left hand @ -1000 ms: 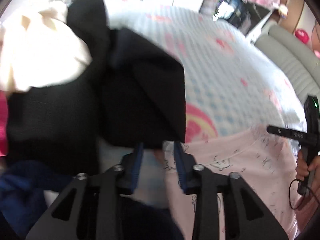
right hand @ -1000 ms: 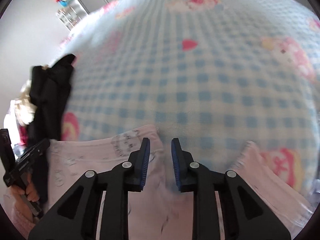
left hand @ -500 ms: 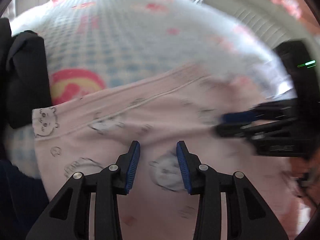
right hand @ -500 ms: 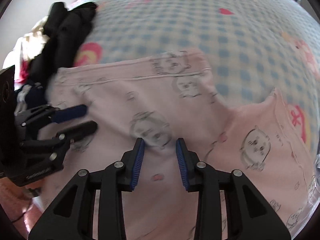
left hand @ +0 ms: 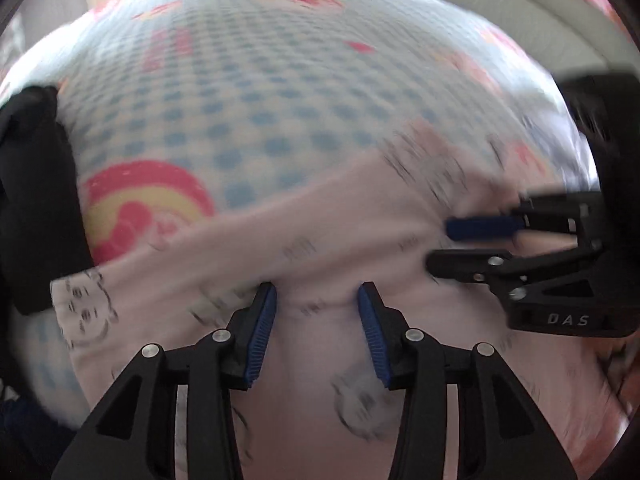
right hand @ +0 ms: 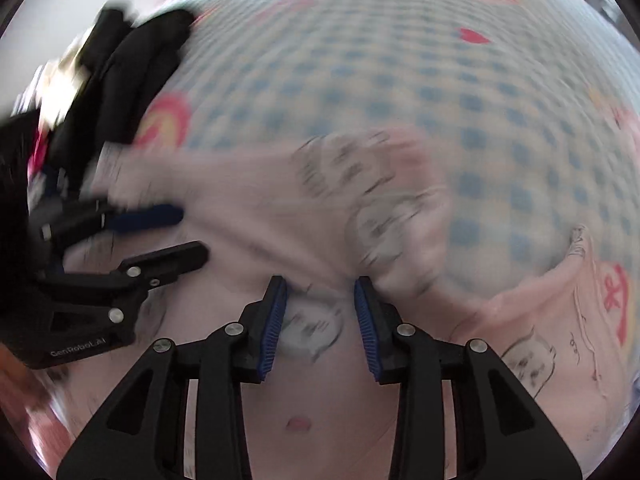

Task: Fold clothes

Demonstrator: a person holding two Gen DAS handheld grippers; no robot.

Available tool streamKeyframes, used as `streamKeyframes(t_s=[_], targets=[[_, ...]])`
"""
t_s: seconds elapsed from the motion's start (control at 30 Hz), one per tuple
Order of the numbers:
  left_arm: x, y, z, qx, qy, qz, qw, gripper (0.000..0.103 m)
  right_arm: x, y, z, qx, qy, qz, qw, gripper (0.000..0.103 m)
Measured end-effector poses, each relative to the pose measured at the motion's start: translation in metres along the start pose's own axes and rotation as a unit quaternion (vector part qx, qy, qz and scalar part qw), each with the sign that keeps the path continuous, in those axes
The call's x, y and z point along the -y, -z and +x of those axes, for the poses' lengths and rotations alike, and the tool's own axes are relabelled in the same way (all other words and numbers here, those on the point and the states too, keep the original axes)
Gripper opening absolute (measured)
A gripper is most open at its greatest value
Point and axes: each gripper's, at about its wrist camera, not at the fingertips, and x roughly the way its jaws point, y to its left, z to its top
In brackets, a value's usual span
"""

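A pale pink garment with cartoon animal prints (left hand: 332, 220) lies spread on the blue-checked bedspread (left hand: 260, 92); it also shows in the right wrist view (right hand: 280, 208). My left gripper (left hand: 316, 292) is open, its tips down at the cloth near the garment's middle. My right gripper (right hand: 322, 284) is open too, its tips at a bunched ridge of the same garment. Each gripper shows in the other's view, the right one (left hand: 456, 244) at right and the left one (right hand: 188, 234) at left, both with jaws apart over the pink cloth.
A pile of black clothes (left hand: 36, 200) lies at the left of the garment, also in the right wrist view (right hand: 132, 80), with cream and pink items behind it. A grey padded headboard (left hand: 500, 12) runs along the bed's far right.
Both grippers have come down over the pink garment and closer together. The cloth between them has bunched up. The views are blurred by motion.
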Motion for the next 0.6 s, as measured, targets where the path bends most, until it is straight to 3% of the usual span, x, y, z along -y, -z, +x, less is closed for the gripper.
streamKeyframes(t_s=[0.03, 0.1, 0.2, 0.27, 0.4, 0.6], targets=[[-0.008, -0.006, 0.001, 0.004, 0.009, -0.030, 0.9995, 0.038, 0.007, -0.004, -0.004, 0.010, 0.014, 0.017, 1.000, 0.028], [-0.020, -0.013, -0.001, 0.016, 0.025, -0.076, 0.9967, 0.037, 0.021, -0.011, -0.014, 0.029, 0.042, 0.050, 0.997, 0.024], [-0.006, -0.008, -0.028, 0.045, -0.007, -0.053, 0.9975, 0.041, 0.019, -0.006, -0.046, 0.049, 0.018, 0.045, 0.998, 0.027], [-0.002, -0.005, -0.048, 0.060, 0.006, -0.036, 0.9975, 0.043, 0.007, 0.007, -0.071, 0.059, 0.000, 0.018, 0.998, 0.030], [0.007, 0.029, -0.081, 0.069, 0.032, -0.016, 0.9970, 0.044, -0.028, 0.043, -0.108, 0.055, -0.022, -0.021, 0.998, 0.034], [0.015, 0.107, -0.119, 0.061, 0.045, -0.019, 0.9969, 0.044, -0.060, 0.138, -0.123, 0.029, -0.051, -0.004, 0.998, 0.036]])
